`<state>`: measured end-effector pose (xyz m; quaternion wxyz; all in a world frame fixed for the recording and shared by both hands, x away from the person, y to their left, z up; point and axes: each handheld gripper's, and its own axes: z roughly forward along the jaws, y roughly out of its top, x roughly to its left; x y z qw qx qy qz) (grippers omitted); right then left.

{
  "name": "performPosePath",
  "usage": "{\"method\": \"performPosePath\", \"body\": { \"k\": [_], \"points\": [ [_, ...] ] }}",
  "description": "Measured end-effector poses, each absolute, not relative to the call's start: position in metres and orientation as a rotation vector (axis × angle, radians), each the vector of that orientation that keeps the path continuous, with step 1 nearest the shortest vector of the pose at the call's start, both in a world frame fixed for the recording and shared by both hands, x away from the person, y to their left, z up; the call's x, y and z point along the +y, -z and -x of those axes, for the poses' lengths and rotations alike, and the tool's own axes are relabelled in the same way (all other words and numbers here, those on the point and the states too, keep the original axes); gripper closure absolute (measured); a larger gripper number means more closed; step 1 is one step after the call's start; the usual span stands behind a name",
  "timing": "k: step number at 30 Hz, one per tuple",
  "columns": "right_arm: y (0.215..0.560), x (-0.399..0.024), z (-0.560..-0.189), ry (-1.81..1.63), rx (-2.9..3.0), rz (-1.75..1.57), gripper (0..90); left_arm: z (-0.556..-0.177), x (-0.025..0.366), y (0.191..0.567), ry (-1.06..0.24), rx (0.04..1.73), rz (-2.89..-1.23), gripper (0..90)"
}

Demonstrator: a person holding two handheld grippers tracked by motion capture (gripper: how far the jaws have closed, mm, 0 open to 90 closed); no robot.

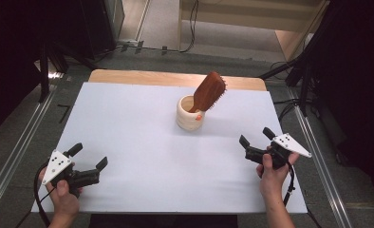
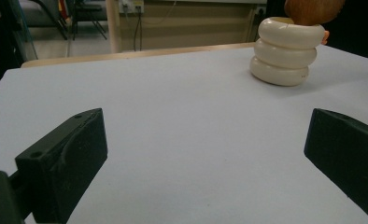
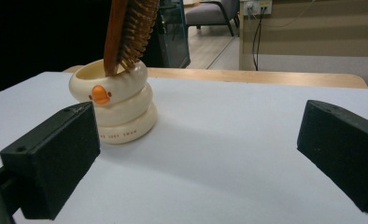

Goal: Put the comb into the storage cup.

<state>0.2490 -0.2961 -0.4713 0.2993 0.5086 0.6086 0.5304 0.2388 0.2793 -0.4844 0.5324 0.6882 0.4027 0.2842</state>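
A ring-stacked cup [image 1: 191, 114] is standing on the table [image 1: 142, 142], nearer its far edge than its near edge and a little right of the middle. A hairbrush [image 1: 209, 92] is standing handle-down in the cup, leaning toward the far right corner. The left gripper [image 1: 86, 160] is sitting by the near left corner, the right gripper [image 1: 255, 137] near the right edge, both well apart from the cup.

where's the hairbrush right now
The hairbrush stands tilted, handle down, in the cream cup past the table's middle in the high view, apart from both claws.
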Motion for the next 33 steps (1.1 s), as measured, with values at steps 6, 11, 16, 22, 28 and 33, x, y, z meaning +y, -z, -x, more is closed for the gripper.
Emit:
{"method": "performPosePath", "body": {
  "k": [6,11,16,22,28,33],
  "points": [
    [0.477,-0.303,-0.241,-1.404,1.611,-1.354,0.0,-0.239,0.279,0.484,-0.679,0.962,-1.642,0.2],
    [0.48,-0.309,-0.234,-1.404,1.617,-1.354,0.0,-0.239,0.279,0.484,-0.681,0.962,-1.644,0.2],
    [0.486,-0.318,-0.227,-1.386,1.615,-1.353,0.0,-0.239,0.279,0.485,-0.681,0.961,-1.642,0.2],
    [0.491,-0.325,-0.218,-1.37,1.629,-1.356,0.0,-0.239,0.279,0.484,-0.682,0.962,-1.641,0.2],
    [0.495,-0.333,-0.211,-1.351,1.623,-1.36,0.0,-0.239,0.279,0.484,-0.682,0.963,-1.64,0.2],
    [0.499,-0.339,-0.206,-1.332,1.615,-1.375,0.0,-0.238,0.28,0.484,-0.683,0.964,-1.641,0.2]
  ]
}}
